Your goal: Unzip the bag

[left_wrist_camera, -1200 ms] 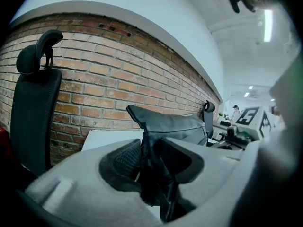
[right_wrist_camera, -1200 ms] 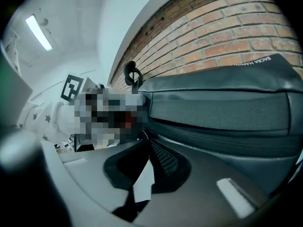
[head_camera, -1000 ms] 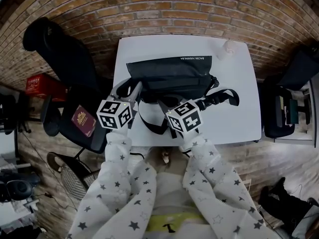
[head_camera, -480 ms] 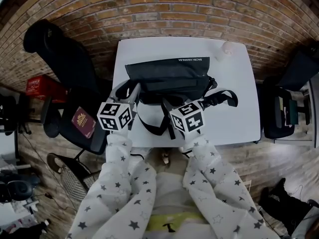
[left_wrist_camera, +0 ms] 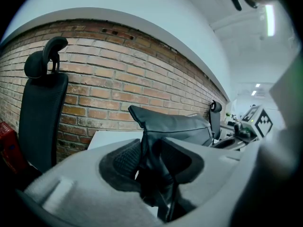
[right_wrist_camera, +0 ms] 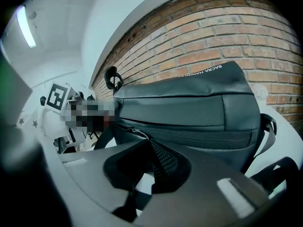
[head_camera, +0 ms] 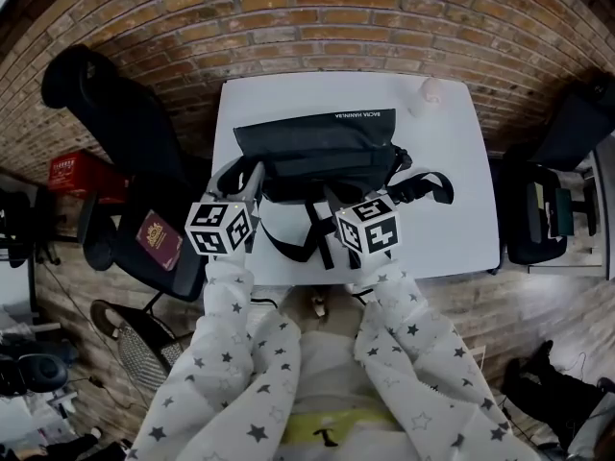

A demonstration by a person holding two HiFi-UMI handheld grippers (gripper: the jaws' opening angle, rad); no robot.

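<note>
Your left gripper [left_wrist_camera: 154, 167] clamps the bag [head_camera: 317, 147] by its left end on the desk [head_camera: 452, 229]; your right gripper [right_wrist_camera: 149, 161] pinches its zipper pull [right_wrist_camera: 132, 131].

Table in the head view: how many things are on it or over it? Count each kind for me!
Black fabric shoulder bag: 1
Small pale round object: 1
Hand-held grippers with marker cubes, left gripper and right gripper: 2
Total: 4
</note>
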